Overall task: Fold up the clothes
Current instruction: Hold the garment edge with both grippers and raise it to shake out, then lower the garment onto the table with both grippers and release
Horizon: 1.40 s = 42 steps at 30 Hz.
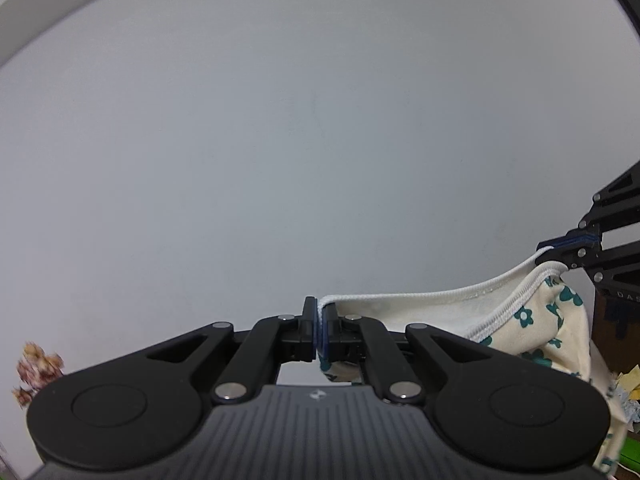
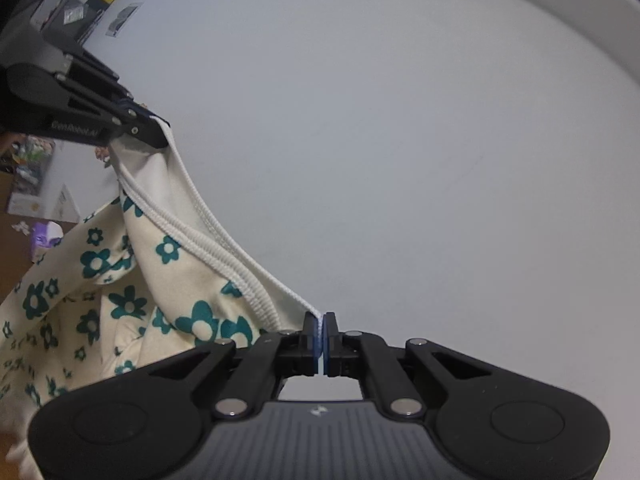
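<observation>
Nearest each lens sits the black body of its own gripper, and beyond both stretches a broad, plain grey-white wall (image 1: 312,128) that fills most of either view, edged at the top by a pale curved band (image 1: 60,8) in the left wrist view. Next in size is the garment (image 2: 120,280), cream cloth printed with teal flowers and finished with a white ribbed hem (image 2: 224,256); it is held up in the air between the two tools, its hem drawn in a slack line from one to the other while the rest hangs down in loose folds below. Left gripper (image 1: 319,328) has its jaws closed together on the hem, a thin strip of white edging and a bit of flowered cloth showing between the blue pads; in the right wrist view the same tool (image 2: 154,130) appears at the upper left with the cloth bunching out beneath its tips. Right gripper (image 2: 323,338) is likewise clamped on the other end of the hem, its pads pressed flat with the white trim caught between them, and it shows at the far right of the left wrist view (image 1: 560,250). Smaller still, a cluttered shelf (image 2: 80,4) sits at the upper left, and a blurred cluster of dried flowers (image 1: 38,368) lies low at the left edge.
</observation>
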Tool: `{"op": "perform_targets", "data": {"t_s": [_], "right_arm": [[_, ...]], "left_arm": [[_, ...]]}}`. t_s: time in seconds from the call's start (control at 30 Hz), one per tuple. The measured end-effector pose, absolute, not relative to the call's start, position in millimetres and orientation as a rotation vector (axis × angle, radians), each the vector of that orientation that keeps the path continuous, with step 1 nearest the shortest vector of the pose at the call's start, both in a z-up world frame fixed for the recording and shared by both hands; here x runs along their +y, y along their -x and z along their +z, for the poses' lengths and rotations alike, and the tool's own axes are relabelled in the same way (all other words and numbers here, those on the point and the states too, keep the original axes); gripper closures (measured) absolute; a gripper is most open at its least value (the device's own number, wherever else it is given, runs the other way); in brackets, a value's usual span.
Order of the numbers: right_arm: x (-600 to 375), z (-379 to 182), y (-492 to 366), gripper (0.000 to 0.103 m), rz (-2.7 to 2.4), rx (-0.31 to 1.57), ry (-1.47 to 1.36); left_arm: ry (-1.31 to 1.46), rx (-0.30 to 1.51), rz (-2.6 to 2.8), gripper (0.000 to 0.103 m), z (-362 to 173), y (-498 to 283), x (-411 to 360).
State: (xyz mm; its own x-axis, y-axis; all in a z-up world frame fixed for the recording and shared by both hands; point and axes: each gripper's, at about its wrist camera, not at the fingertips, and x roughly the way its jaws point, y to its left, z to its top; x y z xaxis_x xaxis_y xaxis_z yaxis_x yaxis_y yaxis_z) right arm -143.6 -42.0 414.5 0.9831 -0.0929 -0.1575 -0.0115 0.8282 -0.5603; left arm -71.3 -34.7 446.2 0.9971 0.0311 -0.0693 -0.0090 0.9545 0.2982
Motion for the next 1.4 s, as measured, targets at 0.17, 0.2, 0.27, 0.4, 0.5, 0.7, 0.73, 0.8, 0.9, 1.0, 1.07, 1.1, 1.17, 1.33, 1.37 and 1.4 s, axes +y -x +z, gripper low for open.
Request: {"op": "perform_targets", "data": {"t_s": [0.17, 0.2, 0.27, 0.4, 0.5, 0.7, 0.73, 0.8, 0.9, 1.0, 1.07, 1.1, 1.17, 1.33, 1.37, 1.4], "right_arm": [[-50.6, 375.0, 75.5, 0.103, -0.038, 0.231, 0.548], [-51.7, 367.2, 62.0, 0.103, -0.048, 0.238, 0.543], [-53.7, 359.7, 44.3, 0.103, -0.075, 0.236, 0.533], [-53.8, 372.9, 48.3, 0.103, -0.093, 0.175, 0.511], [-48.6, 382.1, 73.4, 0.103, -0.085, 0.116, 0.522], [-26.9, 307.3, 124.4, 0.102, 0.027, 0.195, 0.641], [-24.8, 275.9, 128.0, 0.102, 0.064, 0.252, 0.660], [-22.7, 207.4, 133.9, 0.102, 0.135, 0.388, 0.680], [-28.1, 102.8, 146.0, 0.096, 0.250, 0.619, 0.603], [-35.1, 37.7, 170.9, 0.095, 0.315, 0.725, 0.517], [-37.6, 43.6, 172.7, 0.083, 0.315, 0.700, 0.463], [-30.7, 48.6, 176.0, 0.078, 0.324, 0.656, 0.456], [-16.6, 58.5, 182.6, 0.060, 0.343, 0.569, 0.442], [52.9, 53.2, 158.9, 0.044, 0.389, 0.586, 0.431], [64.6, 42.8, 142.4, 0.047, 0.372, 0.613, 0.422], [70.5, 32.6, 131.1, 0.050, 0.346, 0.641, 0.405]], "left_arm": [[-0.293, 0.114, 0.036, 0.100, 403.5, 2.3, -26.7], [-0.282, 0.094, 0.039, 0.101, 398.5, -4.2, -26.2], [-0.269, 0.034, 0.039, 0.101, 398.3, -5.8, -28.2], [-0.288, -0.089, 0.021, 0.101, 418.9, 25.8, -40.4], [-0.294, -0.033, -0.011, 0.100, 382.6, 53.3, -53.0], [-0.264, 0.259, -0.107, 0.099, 240.1, 104.2, -80.2], [-0.259, 0.308, -0.123, 0.096, 216.3, 112.6, -84.8], [-0.247, 0.405, -0.155, 0.093, 168.8, 129.6, -93.8], [-0.100, 0.609, -0.287, 0.090, 86.3, 154.2, -96.7], [-0.005, 0.649, -0.285, 0.068, 67.7, 152.1, -36.6], [0.057, 0.629, -0.209, 0.047, 86.0, 120.7, 6.4], [0.087, 0.618, -0.162, 0.045, 91.0, 116.1, 27.8], [0.140, 0.602, -0.078, 0.045, 94.0, 110.8, 56.4], [0.255, 0.585, 0.078, 0.045, 83.8, 86.0, 72.8], [0.278, 0.581, 0.110, 0.045, 81.7, 81.1, 76.1], [0.301, 0.577, 0.141, 0.045, 79.7, 76.1, 79.4]]}}
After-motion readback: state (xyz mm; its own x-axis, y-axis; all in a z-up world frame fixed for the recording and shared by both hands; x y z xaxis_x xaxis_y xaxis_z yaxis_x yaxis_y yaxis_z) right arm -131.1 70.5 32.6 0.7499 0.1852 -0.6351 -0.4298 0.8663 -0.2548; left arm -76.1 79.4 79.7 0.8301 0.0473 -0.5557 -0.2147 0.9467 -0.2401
